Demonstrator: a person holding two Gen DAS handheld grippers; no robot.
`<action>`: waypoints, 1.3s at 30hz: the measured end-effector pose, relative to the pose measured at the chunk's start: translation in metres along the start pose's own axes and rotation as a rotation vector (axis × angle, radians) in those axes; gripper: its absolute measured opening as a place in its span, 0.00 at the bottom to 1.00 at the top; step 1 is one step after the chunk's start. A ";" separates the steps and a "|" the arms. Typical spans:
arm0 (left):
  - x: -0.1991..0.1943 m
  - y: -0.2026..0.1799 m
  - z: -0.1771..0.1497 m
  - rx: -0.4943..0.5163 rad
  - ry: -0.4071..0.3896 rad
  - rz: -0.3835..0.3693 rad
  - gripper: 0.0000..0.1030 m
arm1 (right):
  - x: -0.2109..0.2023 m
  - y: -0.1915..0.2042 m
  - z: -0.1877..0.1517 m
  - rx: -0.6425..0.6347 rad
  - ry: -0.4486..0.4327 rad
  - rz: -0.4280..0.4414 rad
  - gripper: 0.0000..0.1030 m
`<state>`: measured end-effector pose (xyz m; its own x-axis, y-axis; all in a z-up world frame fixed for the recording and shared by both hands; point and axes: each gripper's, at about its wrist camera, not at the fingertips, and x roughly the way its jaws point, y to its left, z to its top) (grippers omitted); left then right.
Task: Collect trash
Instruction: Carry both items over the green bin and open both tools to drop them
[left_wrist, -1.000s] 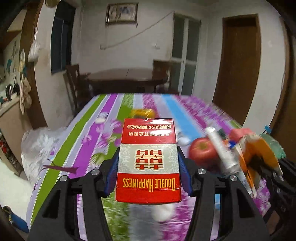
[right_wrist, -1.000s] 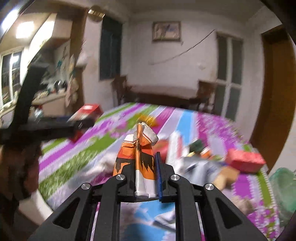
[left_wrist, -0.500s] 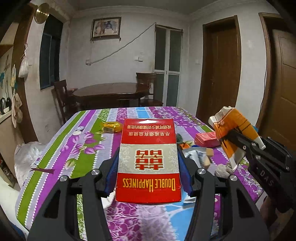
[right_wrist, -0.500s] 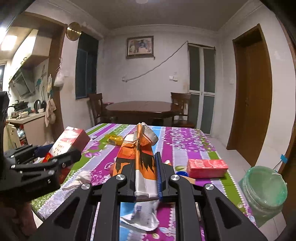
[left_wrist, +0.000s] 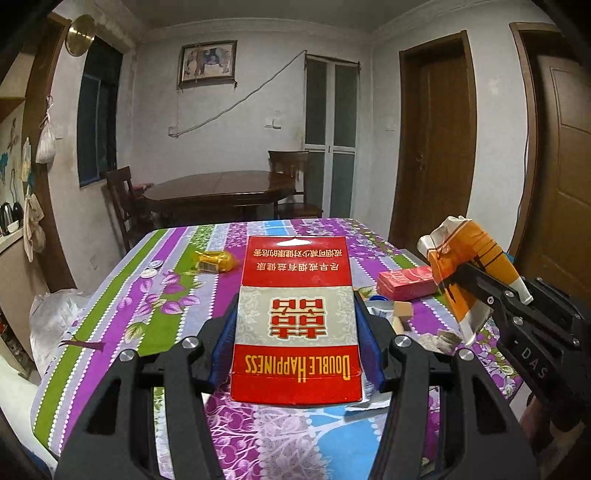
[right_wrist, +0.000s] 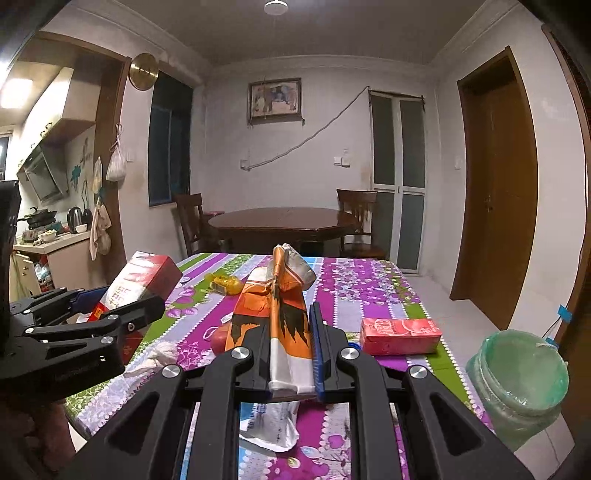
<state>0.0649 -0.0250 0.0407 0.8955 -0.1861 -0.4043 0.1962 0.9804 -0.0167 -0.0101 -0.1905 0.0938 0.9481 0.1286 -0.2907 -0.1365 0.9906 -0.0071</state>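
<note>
Two grippers up over the striped floral tablecloth (left_wrist: 122, 317), each with a load. Left gripper (left_wrist: 295, 325) clamped on a red-and-grey cigarette carton (left_wrist: 295, 317), blue pads pressed to both long sides, print upside down in its own view, carton lifted clear of the cloth. Right gripper (right_wrist: 291, 347) squeezed tight on a flattened orange-and-white carton (right_wrist: 273, 314), crumpled top poking up at 12 o'clock, also off the table. Same orange carton seen at 3 o'clock from the left wrist, tilted in the black jaws.

Left on the cloth: yellow wrapper (left_wrist: 216, 261) at 11 o'clock from the red carton, two small white discs (left_wrist: 149, 272) beyond it toward 10 o'clock; pink-red box (right_wrist: 400, 336) at 3 o'clock from the right gripper, lying flat; crumpled white tissue (right_wrist: 162, 350) at 9 o'clock, near the table edge; torn white packet (right_wrist: 269, 424) under the right gripper at 6 o'clock; small tan block (left_wrist: 402, 309) just beside the pink-red box in the left view.

Off the table, at 4 o'clock in the right view, bin lined with a green bag (right_wrist: 521, 384), standing on the floor, mouth open. Dark wooden table (right_wrist: 280, 218) with chairs at 12 o'clock, well apart.
</note>
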 end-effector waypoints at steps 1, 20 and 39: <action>0.001 -0.002 0.001 0.005 -0.001 -0.003 0.52 | 0.000 -0.002 0.001 0.000 0.002 -0.004 0.16; 0.089 -0.153 0.037 0.157 0.072 -0.301 0.52 | -0.031 -0.199 0.013 0.091 0.049 -0.327 0.16; 0.249 -0.353 0.027 0.294 0.444 -0.557 0.52 | 0.027 -0.472 -0.052 0.330 0.344 -0.484 0.16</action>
<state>0.2295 -0.4187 -0.0297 0.4008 -0.5432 -0.7378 0.7251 0.6803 -0.1069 0.0655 -0.6574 0.0399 0.7278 -0.3013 -0.6161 0.4269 0.9021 0.0632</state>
